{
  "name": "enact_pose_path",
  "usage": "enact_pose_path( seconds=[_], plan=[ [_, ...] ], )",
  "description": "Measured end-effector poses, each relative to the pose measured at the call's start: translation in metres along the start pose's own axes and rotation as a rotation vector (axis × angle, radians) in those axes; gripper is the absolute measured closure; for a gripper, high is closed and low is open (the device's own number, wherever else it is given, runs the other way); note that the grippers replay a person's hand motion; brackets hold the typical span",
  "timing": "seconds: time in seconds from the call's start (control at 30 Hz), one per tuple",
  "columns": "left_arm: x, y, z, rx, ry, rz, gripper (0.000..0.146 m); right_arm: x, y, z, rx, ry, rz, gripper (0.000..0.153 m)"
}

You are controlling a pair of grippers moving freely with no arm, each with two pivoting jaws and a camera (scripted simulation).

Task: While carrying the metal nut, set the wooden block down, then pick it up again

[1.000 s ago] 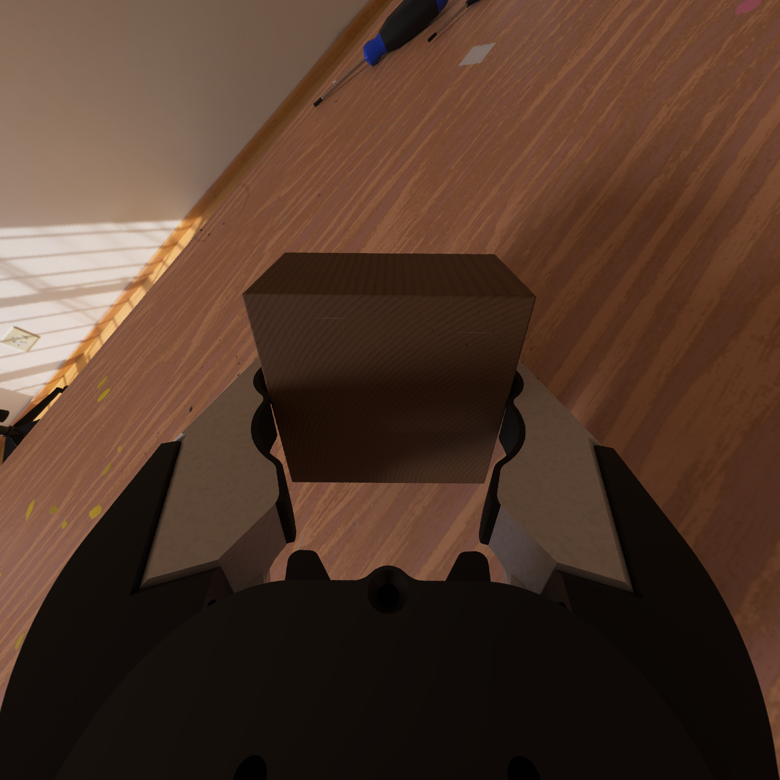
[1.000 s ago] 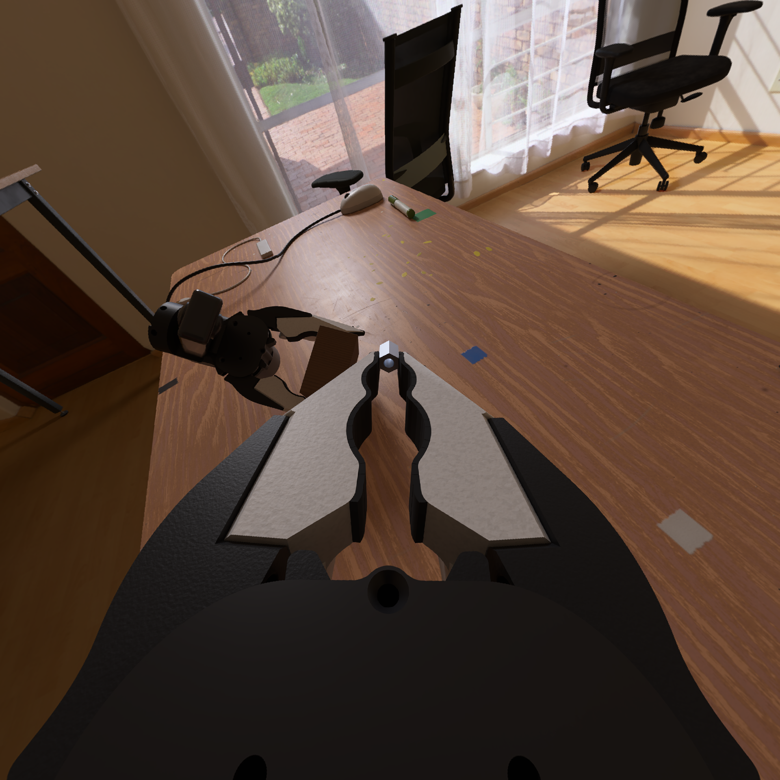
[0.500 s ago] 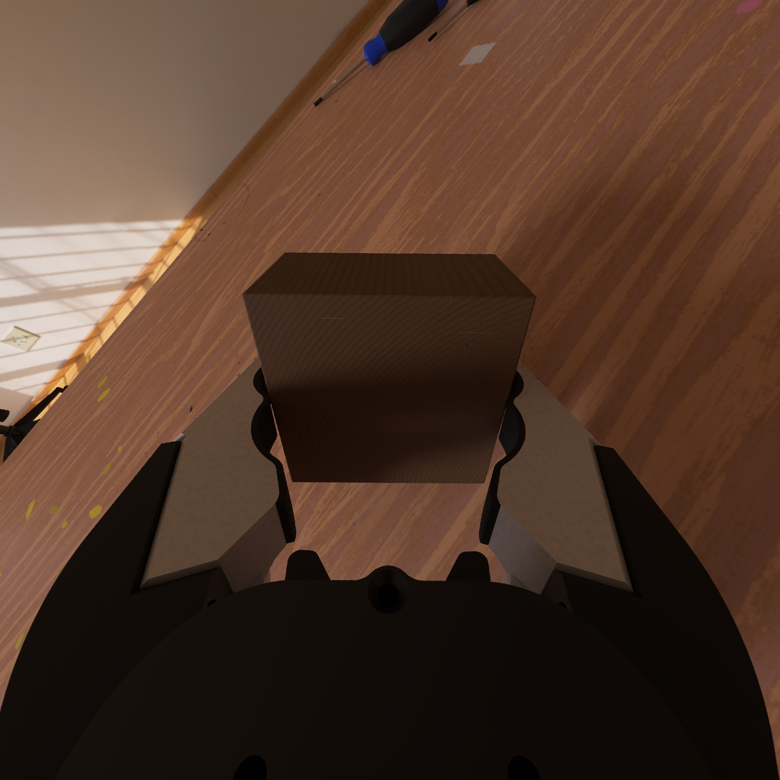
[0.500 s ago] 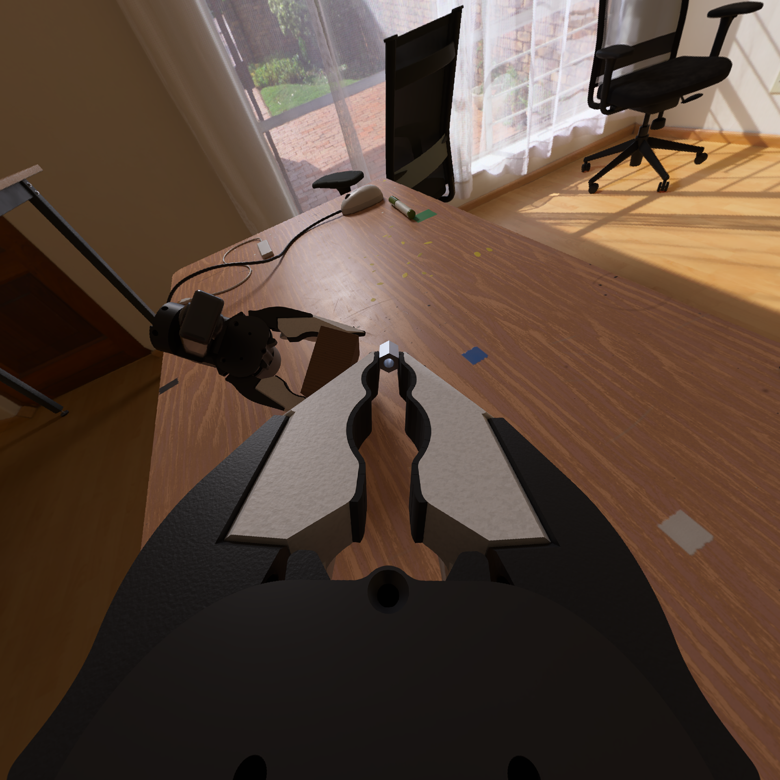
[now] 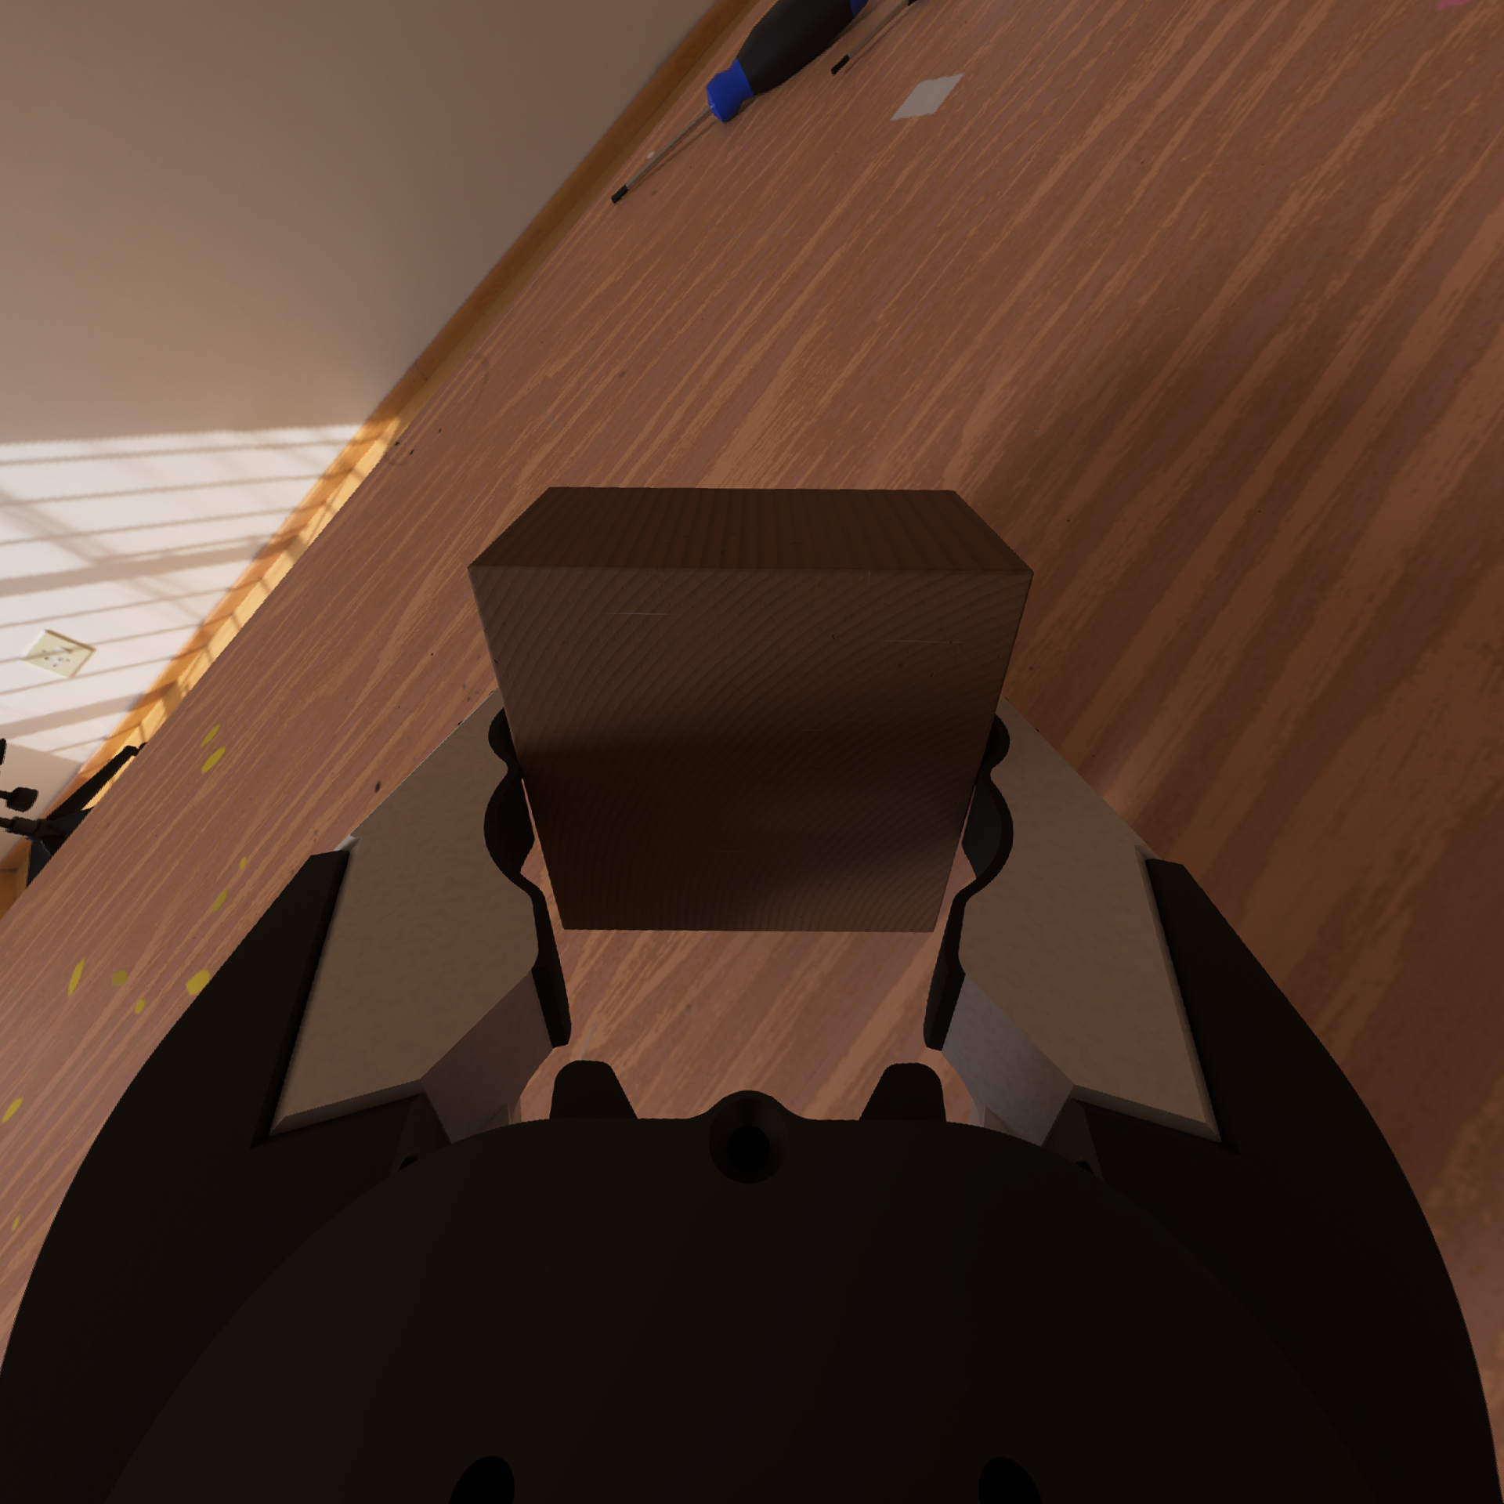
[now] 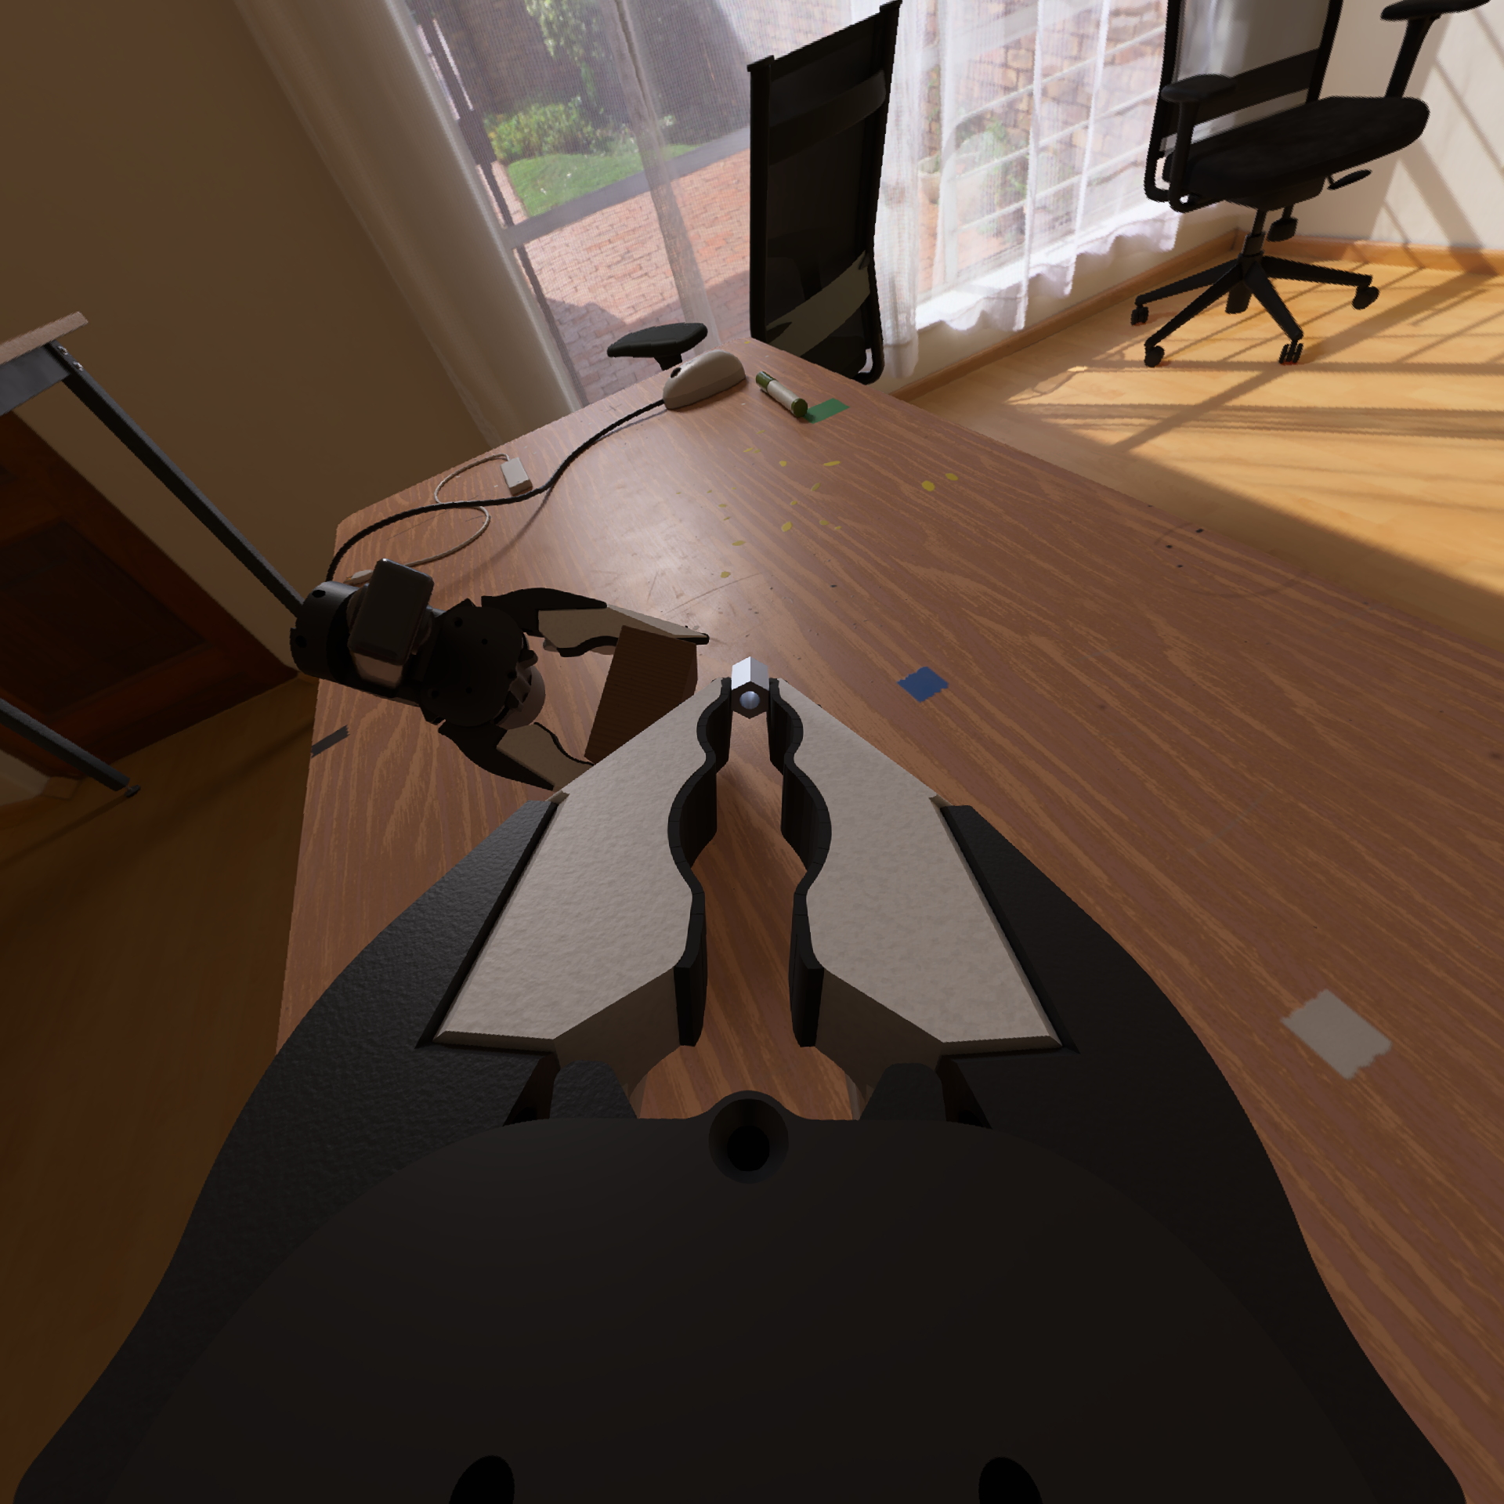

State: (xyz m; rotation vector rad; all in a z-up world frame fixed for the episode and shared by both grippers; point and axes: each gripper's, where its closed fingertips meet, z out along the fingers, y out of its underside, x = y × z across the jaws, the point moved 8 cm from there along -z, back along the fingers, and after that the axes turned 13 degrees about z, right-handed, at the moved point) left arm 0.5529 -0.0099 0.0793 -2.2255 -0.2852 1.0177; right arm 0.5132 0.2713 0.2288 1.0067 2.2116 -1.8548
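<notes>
A dark brown wooden block [image 5: 749,651] sits between the fingers of my left gripper [image 5: 749,720], which is shut on its two sides over the wooden table [image 5: 1139,407]. I cannot tell whether the block touches the table. In the right wrist view the left gripper [image 6: 635,704] holds the block [image 6: 643,684] tilted, just left of my right fingertips. My right gripper [image 6: 750,701] is shut on a small silver metal nut [image 6: 747,677] at its tips, above the table [image 6: 1058,732].
A blue-handled screwdriver [image 5: 773,49] and a grey patch [image 5: 928,96] lie far ahead of the left gripper near the table edge. A mouse [image 6: 704,378] with its cable, a marker [image 6: 781,393], a blue patch [image 6: 922,682] and a grey patch [image 6: 1335,1034] are on the table. Two office chairs [image 6: 814,203] stand beyond.
</notes>
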Motion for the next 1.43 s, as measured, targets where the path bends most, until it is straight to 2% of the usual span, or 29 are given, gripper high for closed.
enact_pose_path(
  seconds=[0.27,0.57,0.9,1.17,1.43],
  plan=[
    [-0.001,0.001,-0.005,-0.011,-0.037,0.012,0.036,-0.003,0.002,0.009,-0.022,-0.012,-0.003,0.145],
    [0.001,0.0,-0.026,-0.008,-0.155,0.015,0.036,-0.012,0.003,0.021,-0.054,-0.035,-0.009,0.145],
    [0.003,-0.015,-0.059,0.077,-0.339,0.106,0.036,-0.023,0.004,0.034,-0.075,-0.109,0.042,0.145],
    [0.021,-0.033,-0.076,0.114,-0.479,0.4,0.036,-0.037,0.004,0.051,-0.058,-0.291,0.165,0.145],
    [0.04,-0.069,-0.076,0.175,-0.648,0.643,0.036,-0.049,0.008,0.072,-0.067,-0.44,0.292,0.145]
  ],
)
